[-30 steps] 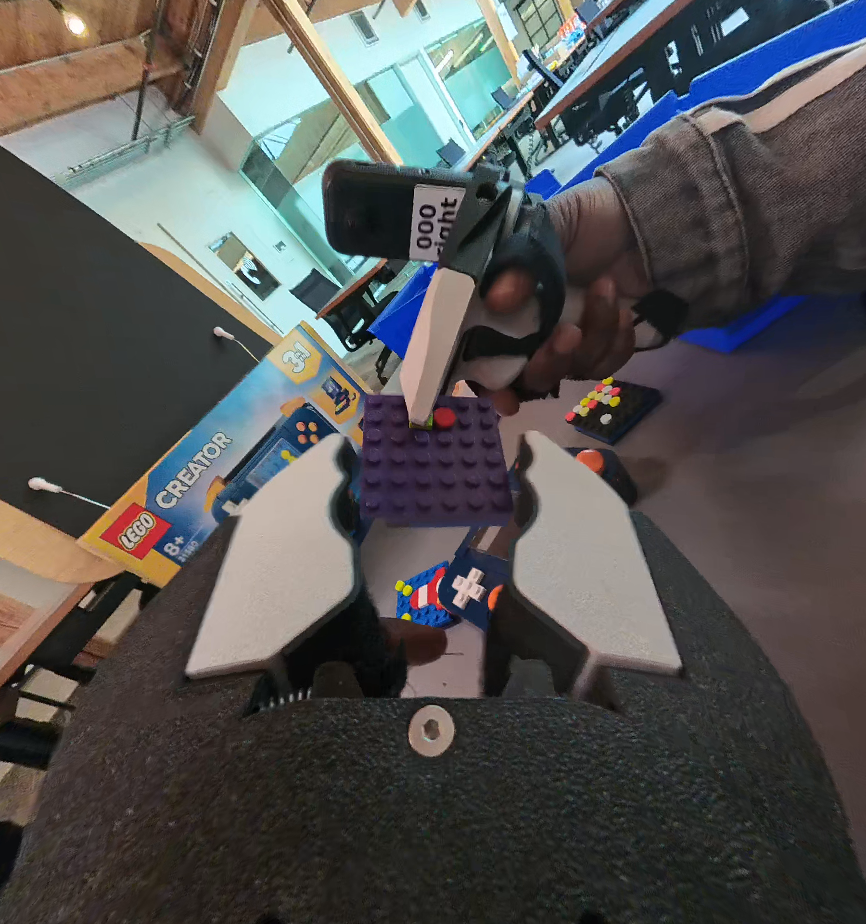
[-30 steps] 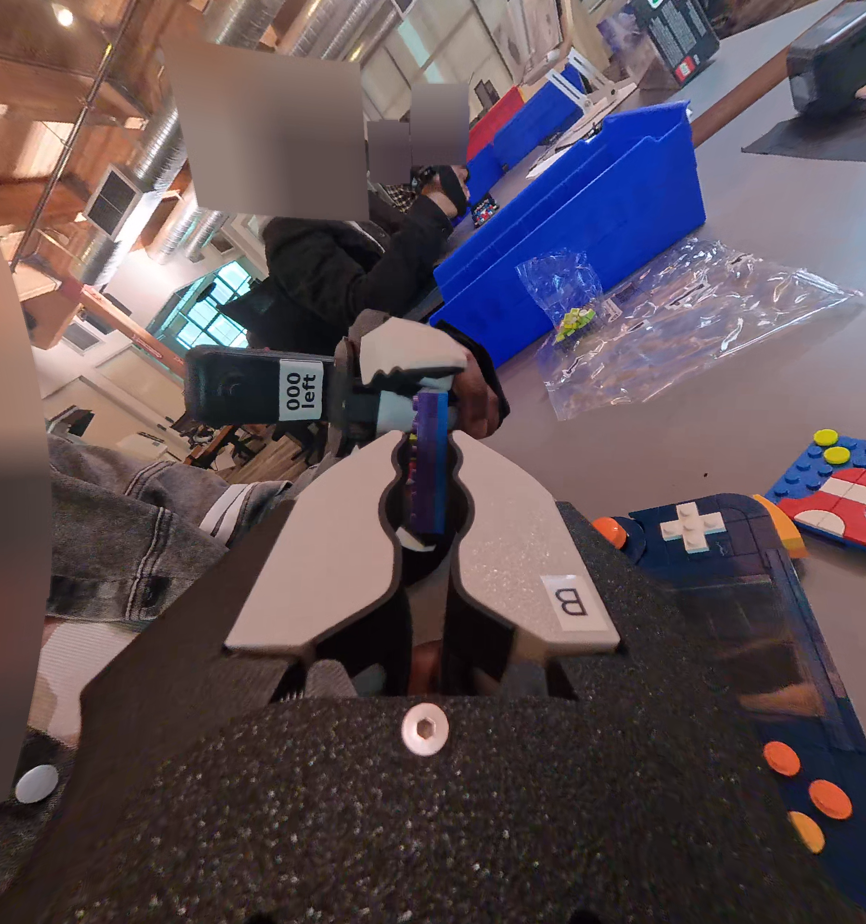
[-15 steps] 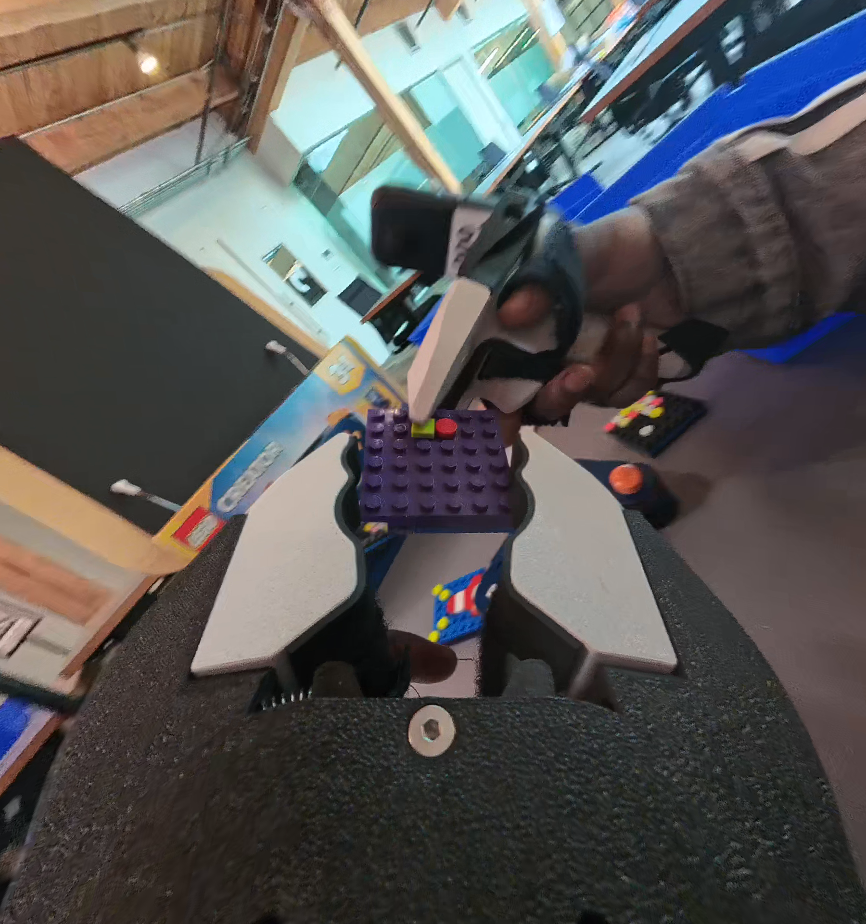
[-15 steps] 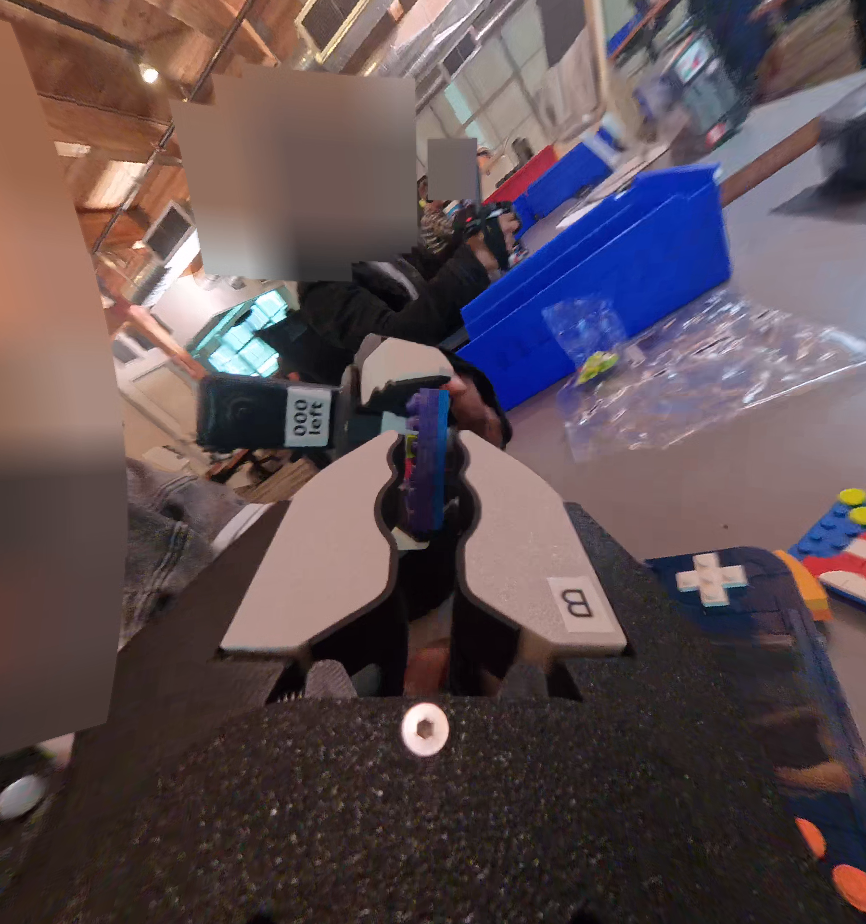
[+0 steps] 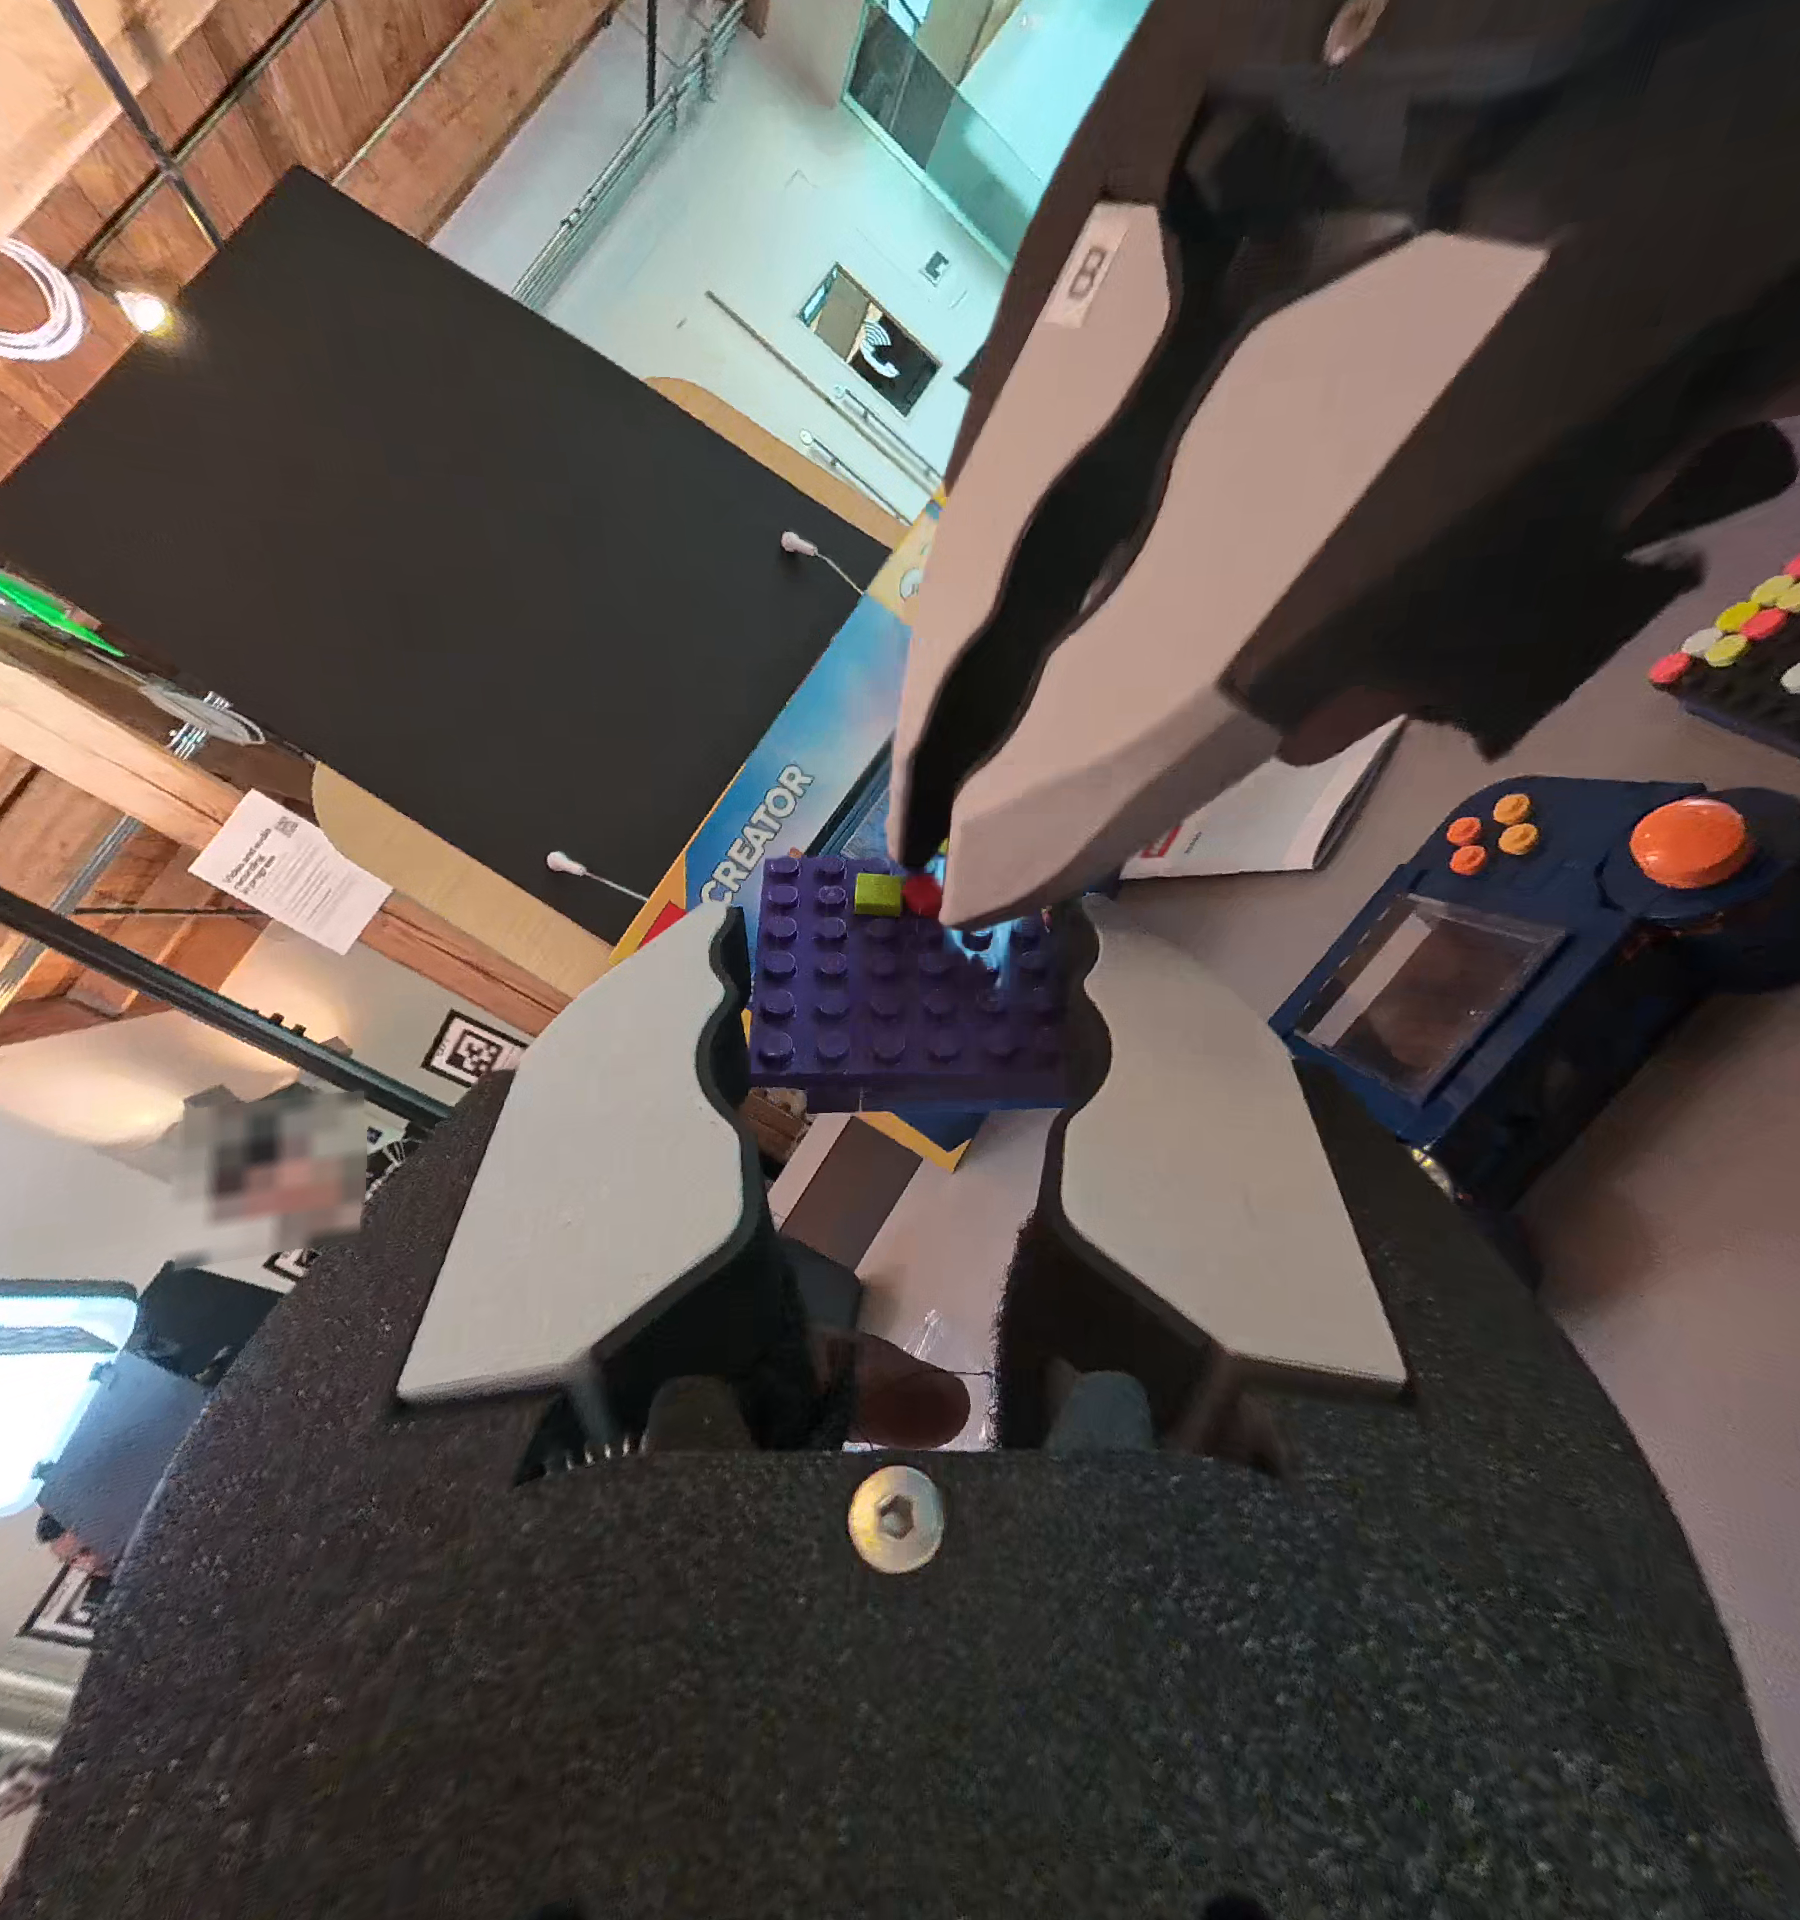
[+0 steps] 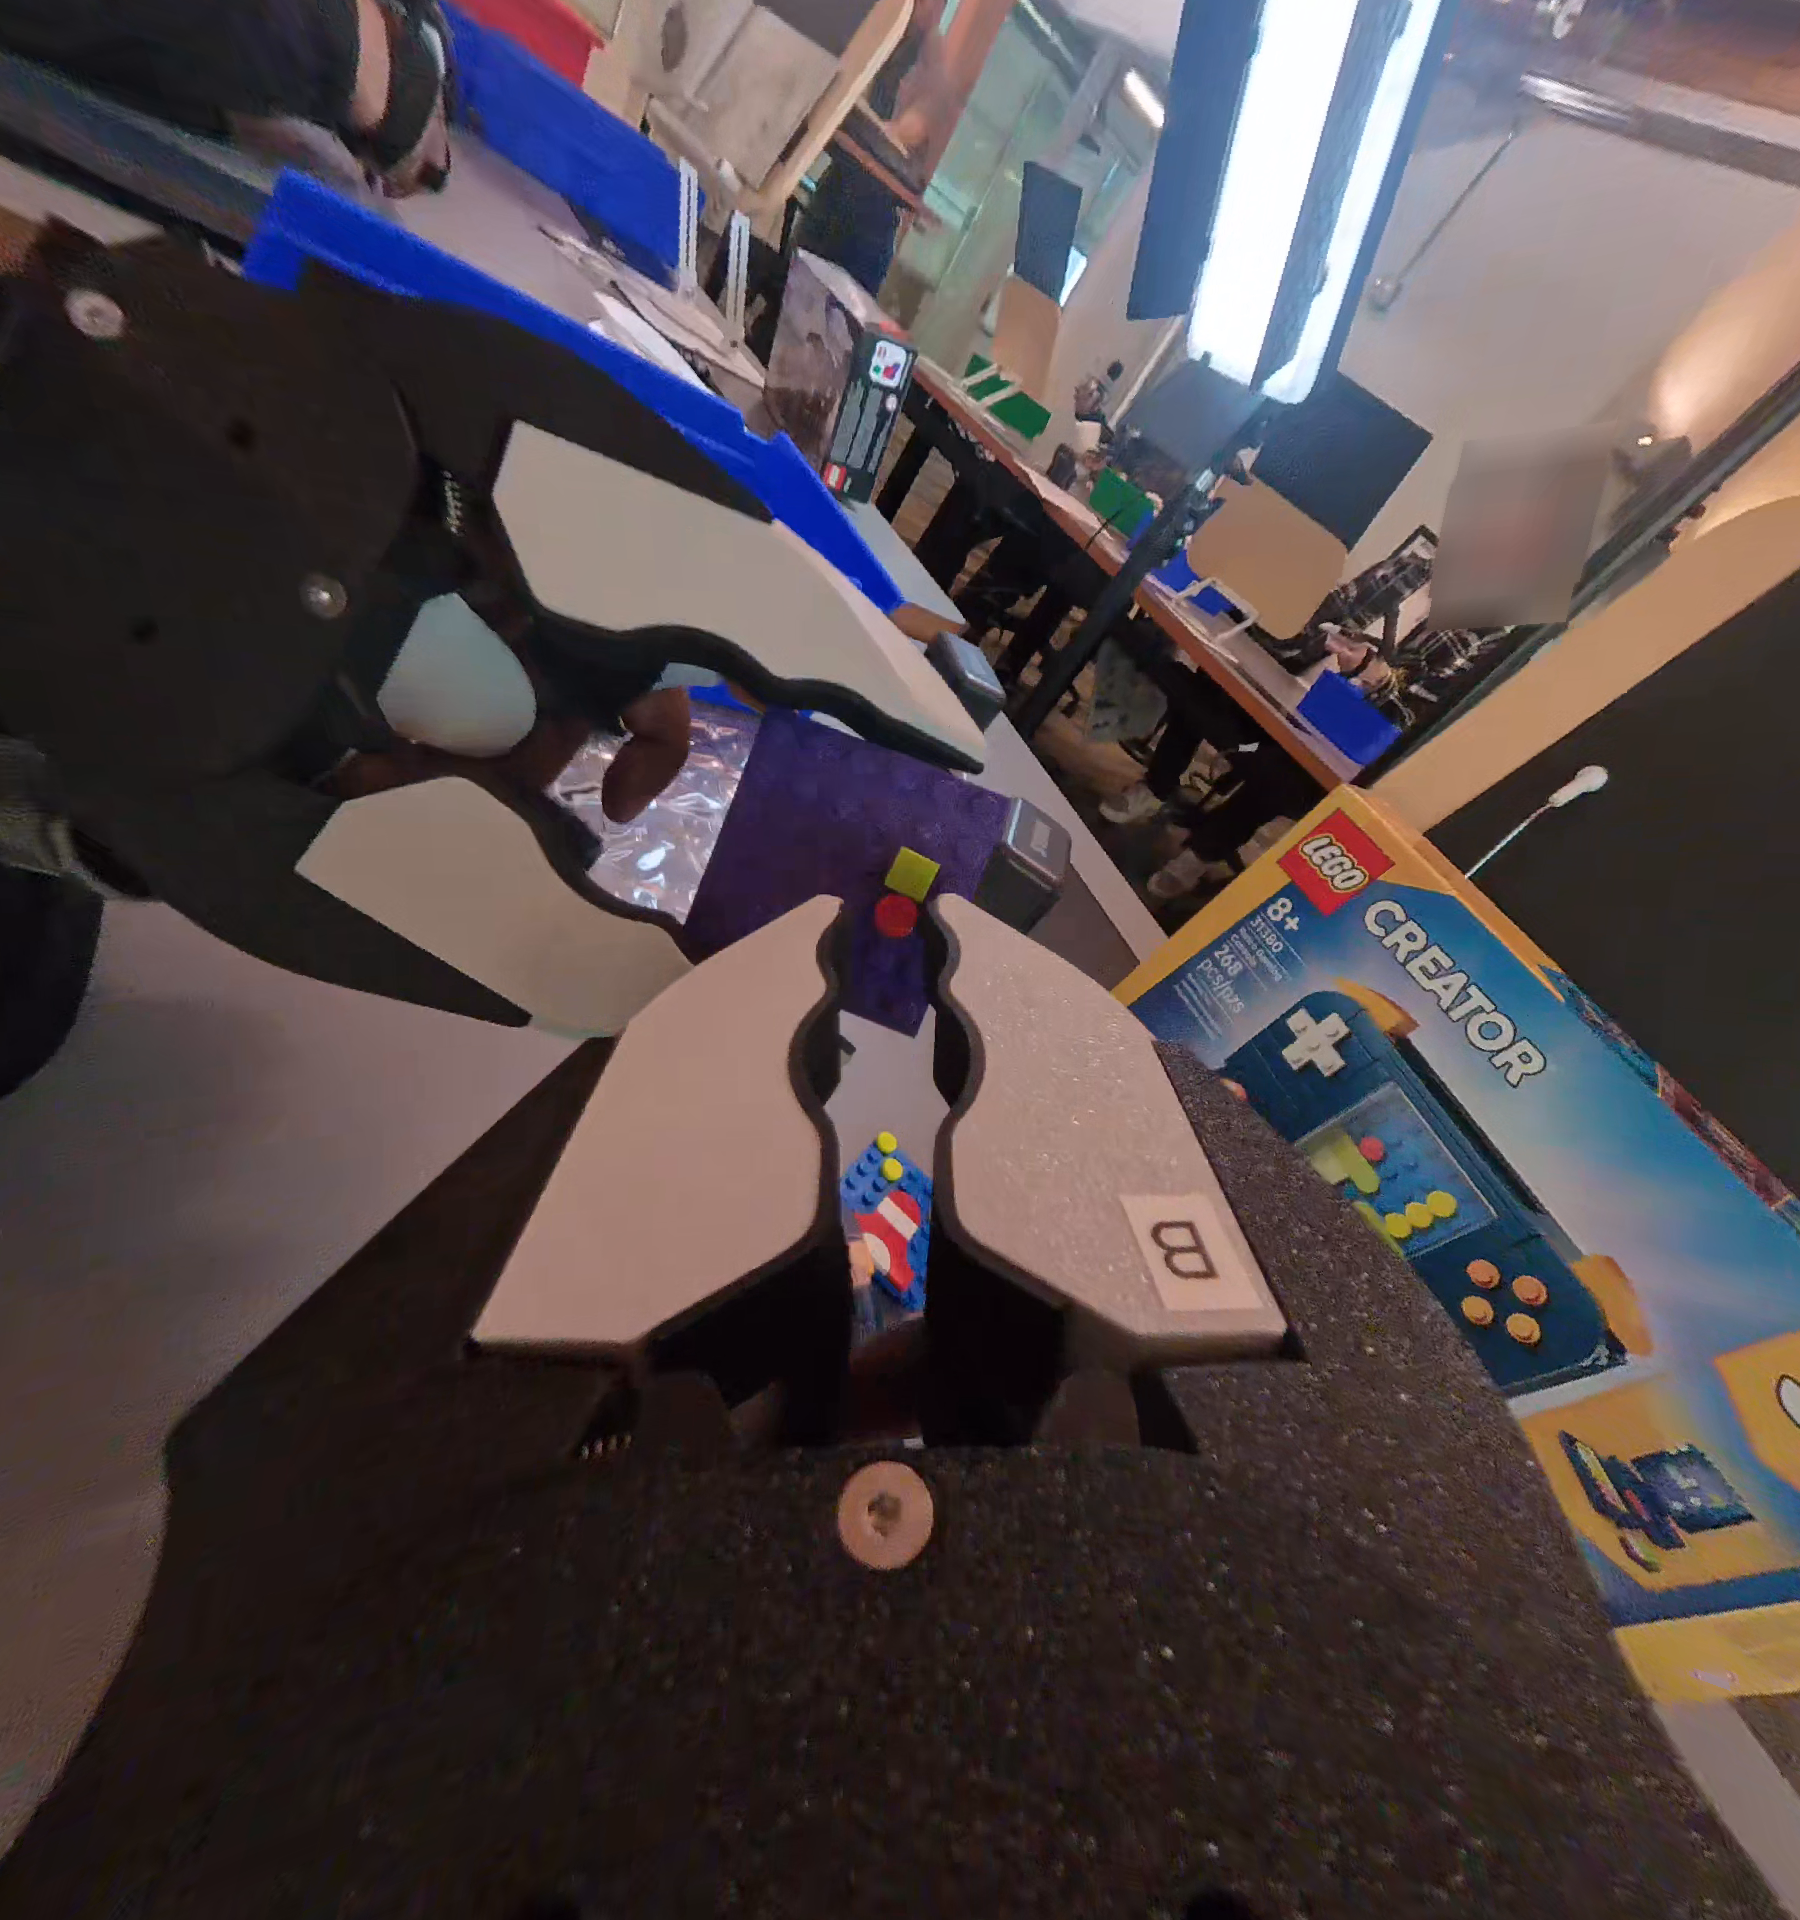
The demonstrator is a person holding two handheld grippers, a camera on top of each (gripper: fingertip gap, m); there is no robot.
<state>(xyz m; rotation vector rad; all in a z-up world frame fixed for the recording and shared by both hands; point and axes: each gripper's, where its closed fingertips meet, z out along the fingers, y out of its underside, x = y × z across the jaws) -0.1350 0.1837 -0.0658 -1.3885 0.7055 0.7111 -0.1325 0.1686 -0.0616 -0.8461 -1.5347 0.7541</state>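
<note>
Left wrist view: purple plate clamped, second gripper at its top edge

Left gripper (image 5: pixel 911 997): fingers clamped on the side edges of a purple studded plate (image 5: pixel 906 1013), held above the grey table (image 5: pixel 1706 1299). On the plate's far rows sit a lime square tile (image 5: pixel 877 894) and a red round stud (image 5: pixel 922 896), side by side.

Right gripper (image 5: pixel 927 883): reaches down from above, fingers nearly together, tips at the red stud; whether they pinch it or only touch it is hard to tell. From the right wrist view the stud (image 6: pixel 896 916) shows in the narrow gap at the fingertips.

Nearby on the table: dark blue brick-built game console (image 5: pixel 1519 966) with orange buttons; black plate of coloured studs (image 5: pixel 1789 665); building-set box (image 6: pixel 1498 1143); small blue plate with red and white pieces (image 6: pixel 888 1216).
</note>
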